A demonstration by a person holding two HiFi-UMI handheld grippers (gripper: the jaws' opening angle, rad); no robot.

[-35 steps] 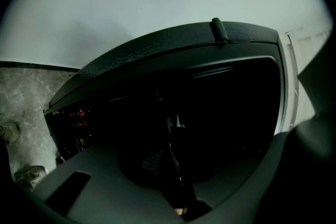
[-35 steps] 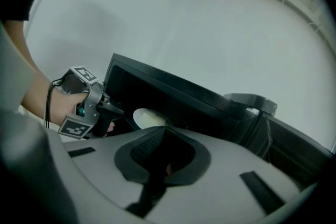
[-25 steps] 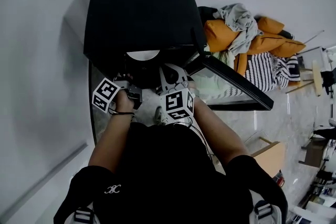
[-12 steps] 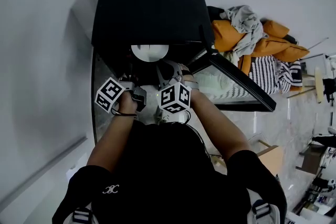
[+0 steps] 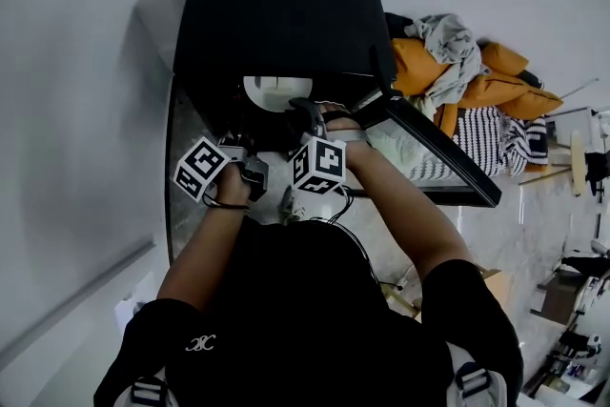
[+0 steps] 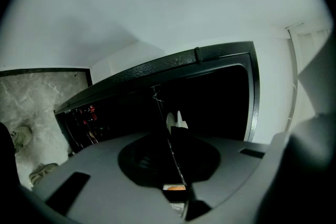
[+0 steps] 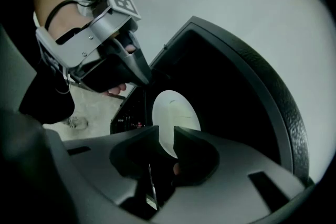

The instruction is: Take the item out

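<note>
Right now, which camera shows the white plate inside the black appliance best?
The right gripper view: the plate faces it, round and nearly whole, seen past the open right gripper. The head view catches only a strip under the appliance top; the left gripper view only a white sliver.

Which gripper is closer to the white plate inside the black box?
The right gripper: its parted jaws frame the plate's edge, while the shut left gripper sits further back, outside the box.
</note>
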